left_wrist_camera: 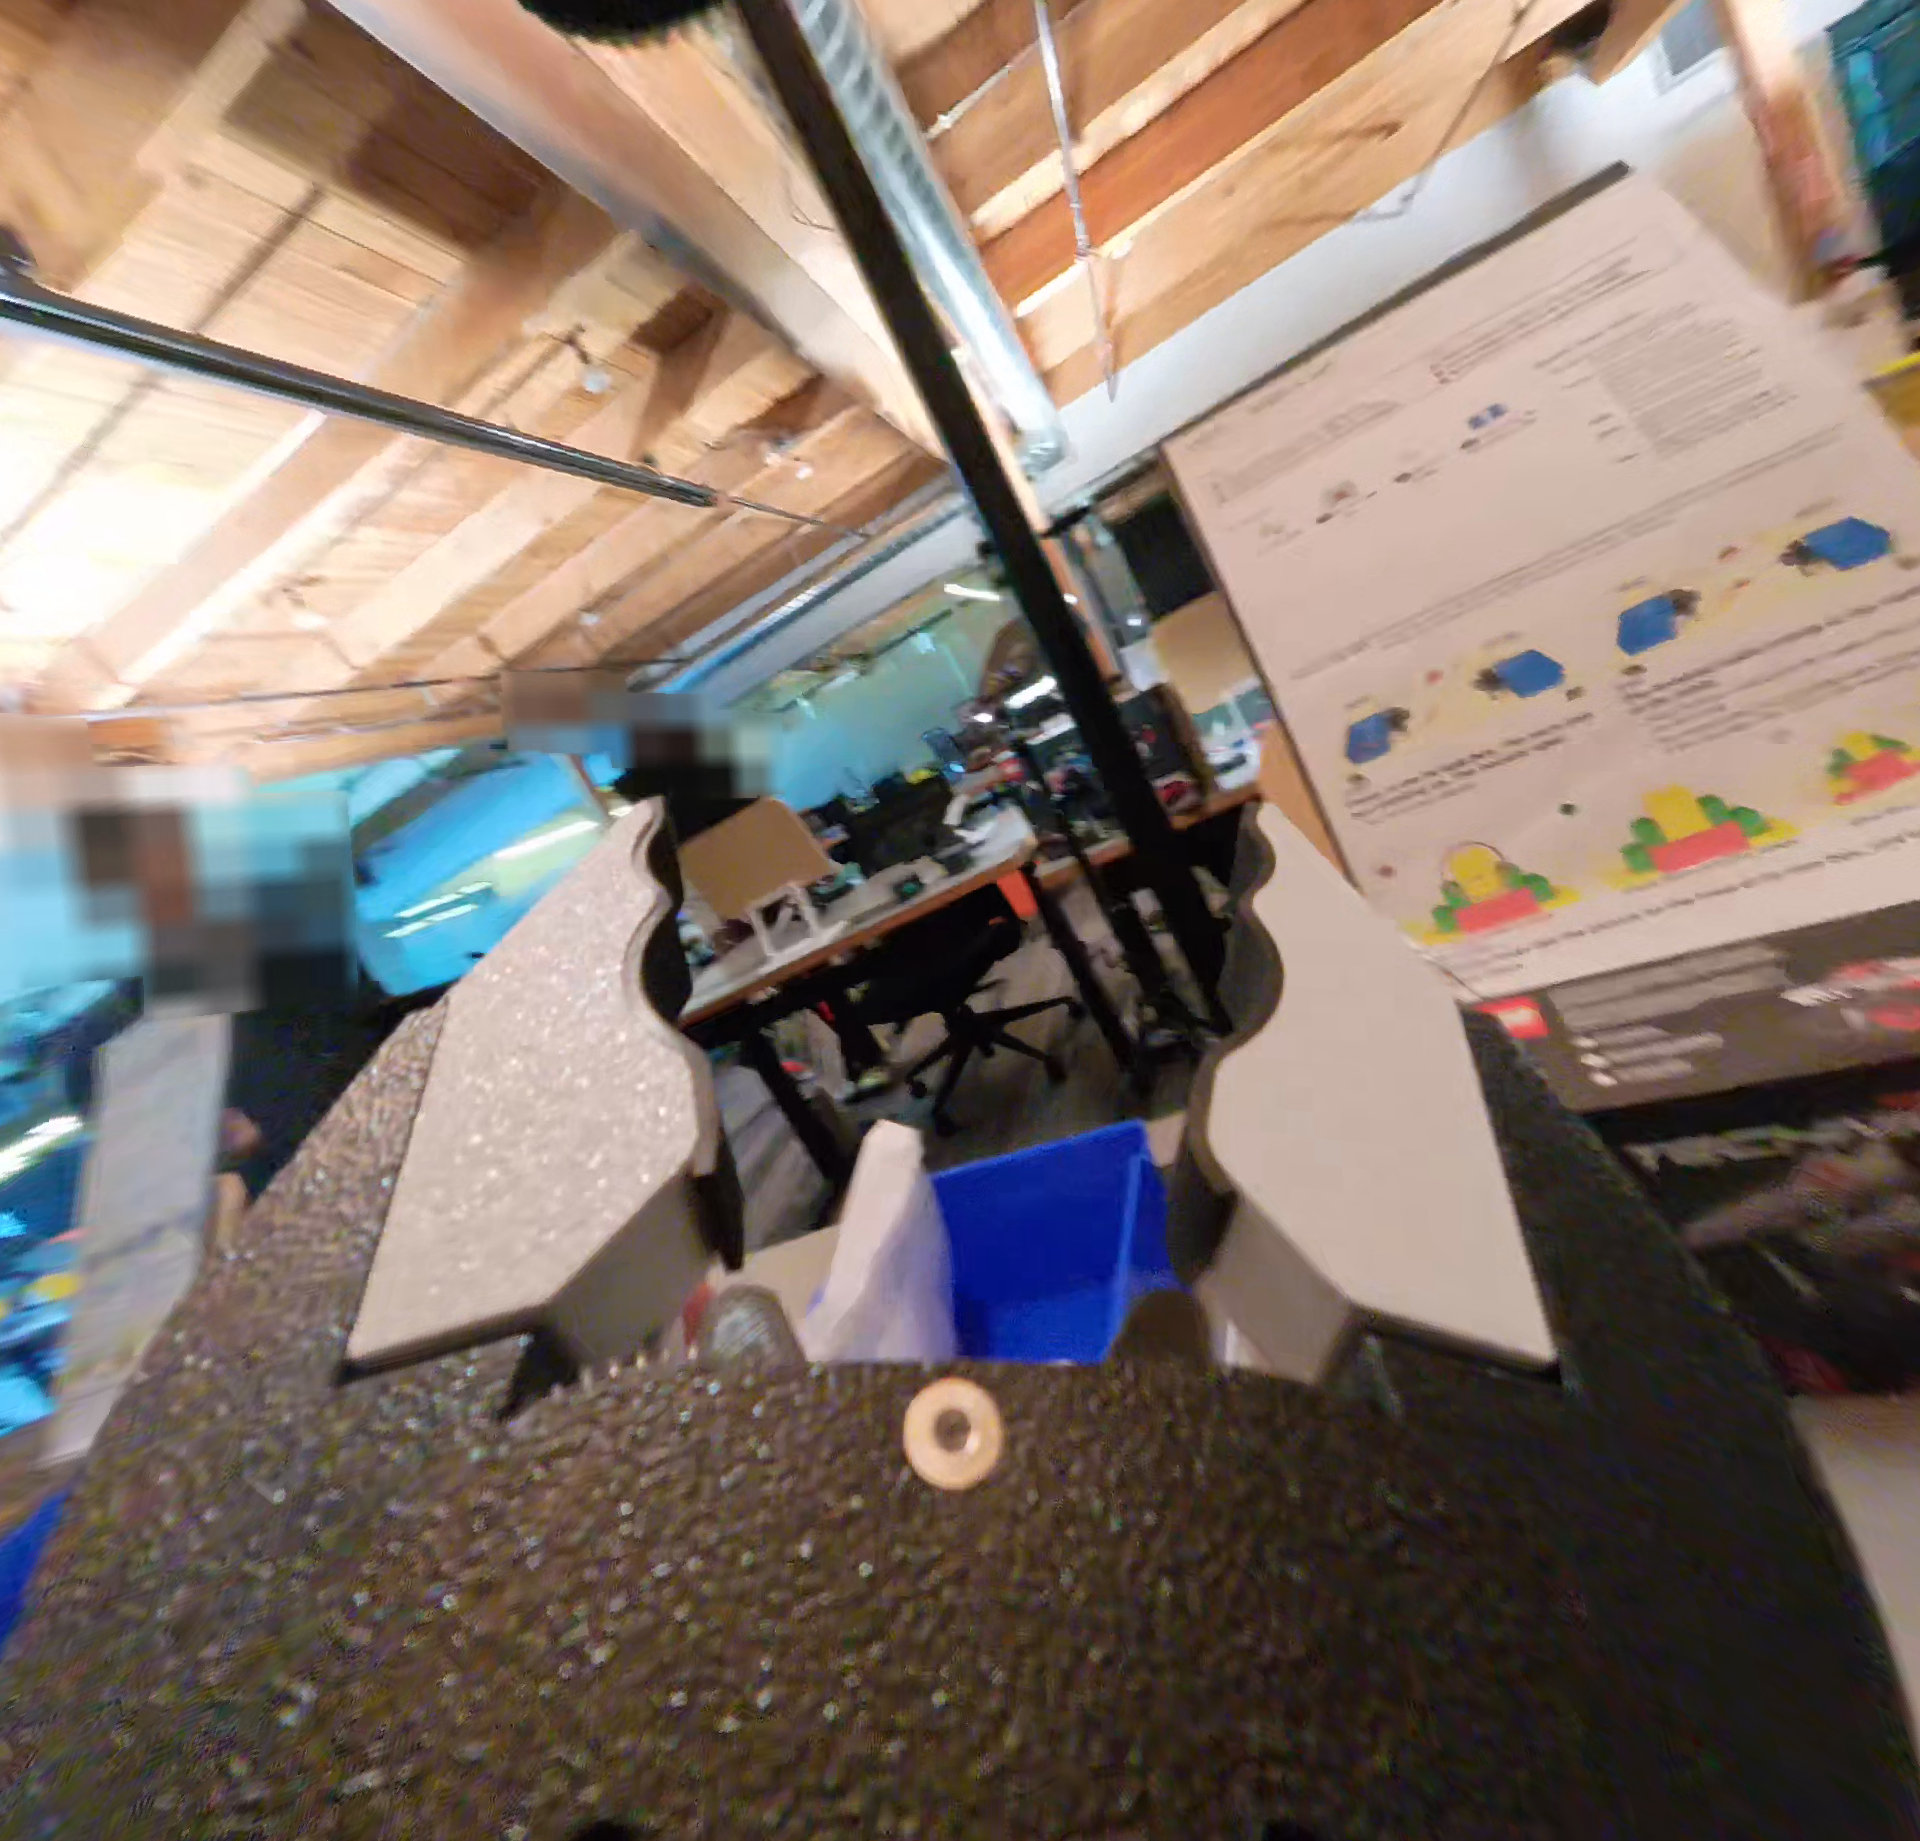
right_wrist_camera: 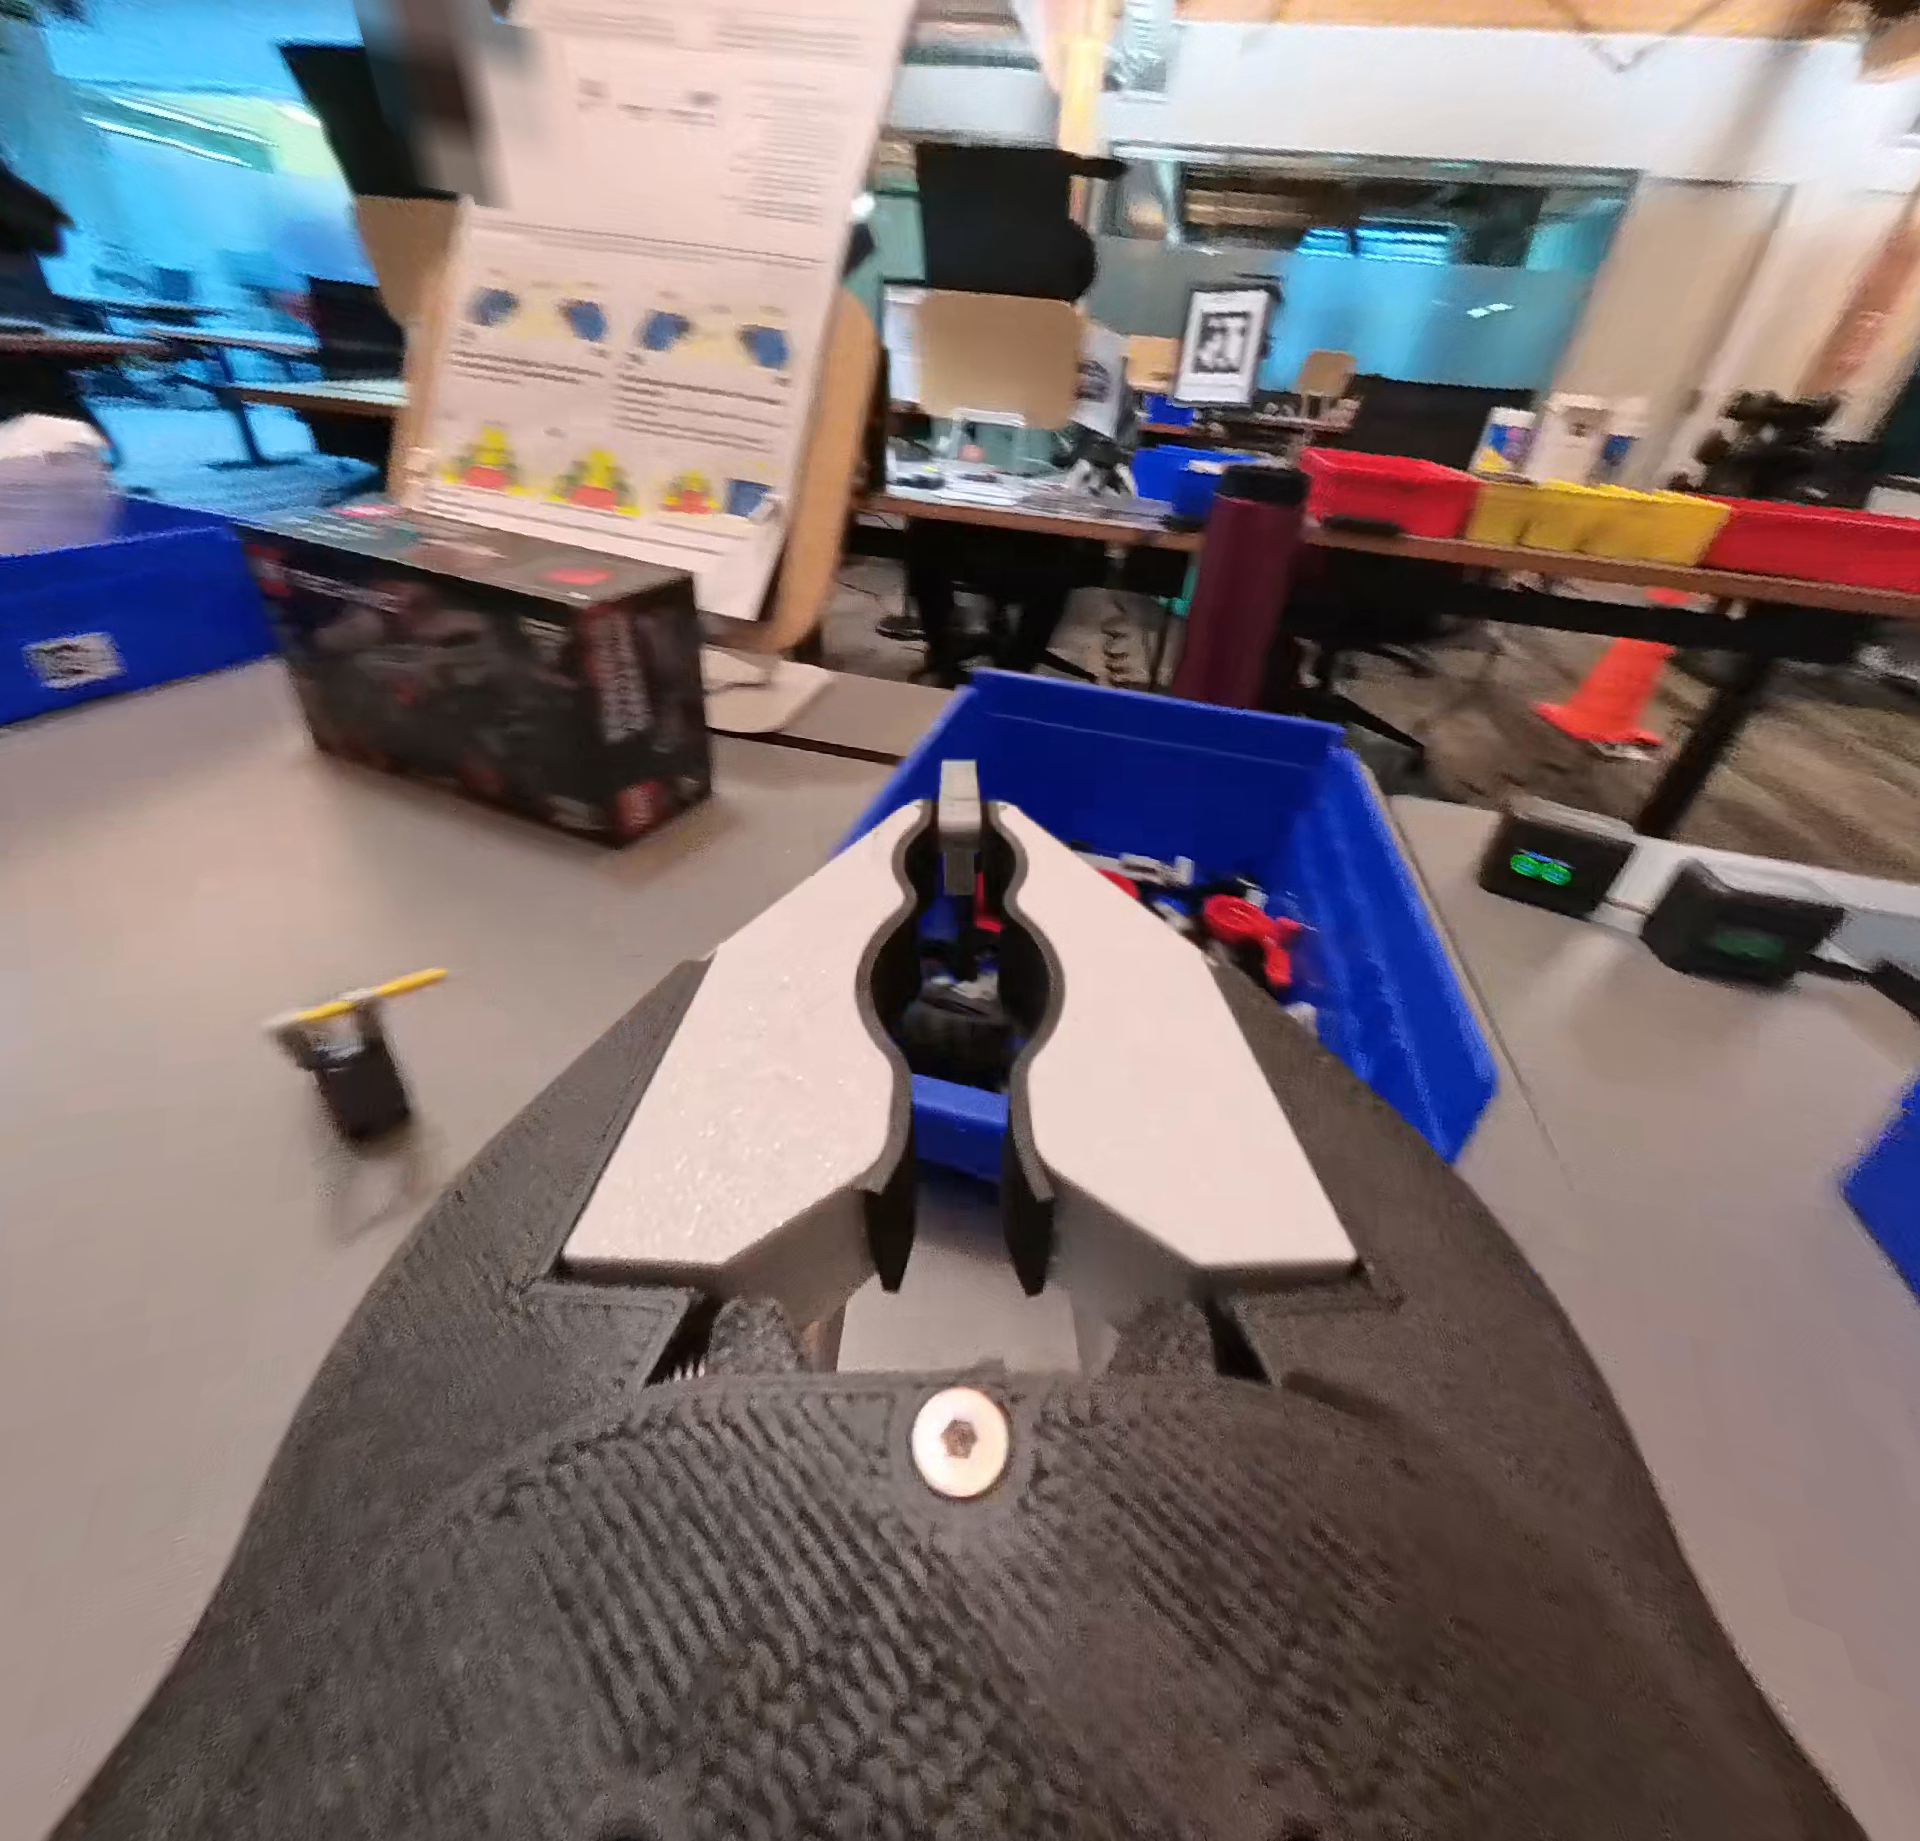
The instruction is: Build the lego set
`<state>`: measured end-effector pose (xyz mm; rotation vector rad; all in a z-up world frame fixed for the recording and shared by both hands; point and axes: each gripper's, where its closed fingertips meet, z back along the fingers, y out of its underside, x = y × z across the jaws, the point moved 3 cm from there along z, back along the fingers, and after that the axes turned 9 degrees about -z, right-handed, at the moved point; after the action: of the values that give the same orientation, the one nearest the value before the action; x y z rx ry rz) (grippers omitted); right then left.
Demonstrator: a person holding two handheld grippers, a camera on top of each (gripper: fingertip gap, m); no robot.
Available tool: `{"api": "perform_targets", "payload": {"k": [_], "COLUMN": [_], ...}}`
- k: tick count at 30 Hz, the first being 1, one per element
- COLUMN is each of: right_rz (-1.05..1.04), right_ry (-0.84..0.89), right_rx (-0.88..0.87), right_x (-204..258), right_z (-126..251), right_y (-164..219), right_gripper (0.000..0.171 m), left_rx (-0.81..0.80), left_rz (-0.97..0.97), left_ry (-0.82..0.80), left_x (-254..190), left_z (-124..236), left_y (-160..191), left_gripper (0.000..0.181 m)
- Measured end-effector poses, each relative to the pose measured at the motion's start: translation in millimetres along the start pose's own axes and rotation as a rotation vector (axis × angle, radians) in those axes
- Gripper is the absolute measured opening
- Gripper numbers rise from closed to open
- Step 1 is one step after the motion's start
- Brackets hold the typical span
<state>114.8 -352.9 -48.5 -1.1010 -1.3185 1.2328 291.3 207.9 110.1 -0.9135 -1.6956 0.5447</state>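
1. Pinching a small grey lego piece [right_wrist_camera: 958,815] at its tips, the right gripper [right_wrist_camera: 961,835] hangs over the blue bin [right_wrist_camera: 1382,918] of loose parts.
2. The left gripper [left_wrist_camera: 956,856] is spread wide and empty, tilted up toward the ceiling.
3. A small black-and-yellow assembly [right_wrist_camera: 348,1053] sits on the grey table [right_wrist_camera: 208,908], near the dark set box [right_wrist_camera: 478,669].

My tongs are black with pale grey fingers [right_wrist_camera: 748,1043]. Between them I pinch a grey piece [right_wrist_camera: 958,817]. The bin [right_wrist_camera: 1382,918] is bright blue, with red and black bits inside. The box [right_wrist_camera: 488,669] is dark, the table [right_wrist_camera: 187,960] plain grey.
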Motion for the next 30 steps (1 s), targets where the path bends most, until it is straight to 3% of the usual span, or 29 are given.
{"api": "perform_targets", "payload": {"k": [2, 6, 11, 13, 18, 25, 30], "right_rz": [-0.077, -0.465, -0.750, -0.856, -0.964, -0.796, -0.666], "right_ry": [-0.021, -0.099, -0.160, -0.185, -0.175, 0.055, 0.223], "right_rx": [0.030, 0.002, -0.115, -0.146, -0.165, 0.009, 0.200], "right_x": [-17.1, -35.8, -37.6, -38.8, -44.3, -69.7, -91.9], "right_z": [-4.8, -10.5, -15.2, -18.8, -28.5, -57.4, -60.7], "right_y": [9.7, 18.6, 19.8, 22.3, 32.5, 60.4, 81.0], "right_gripper": [0.006, 0.006, 0.006, 0.006, 0.006, 0.007, 0.063], "left_rx": [0.002, 0.028, 0.008, 0.006, 0.003, -0.022, -0.005], "left_rz": [0.077, 0.215, 0.391, 0.443, 0.359, 0.288, 0.309], "left_ry": [0.185, 0.577, 0.940, 0.985, 1.013, 0.980, 0.970], "left_x": [-35.0, -143.4, -277.4, -306.0, -347.4, -335.3, -332.9], "left_z": [6.5, 38.1, 67.4, 71.4, 85.7, 92.4, 91.1], "left_y": [23.6, 53.7, 39.8, 26.5, 36.1, 41.2, 42.3], "left_gripper": [0.102, 0.102, 0.102, 0.103, 0.096, 0.089, 0.084]}}
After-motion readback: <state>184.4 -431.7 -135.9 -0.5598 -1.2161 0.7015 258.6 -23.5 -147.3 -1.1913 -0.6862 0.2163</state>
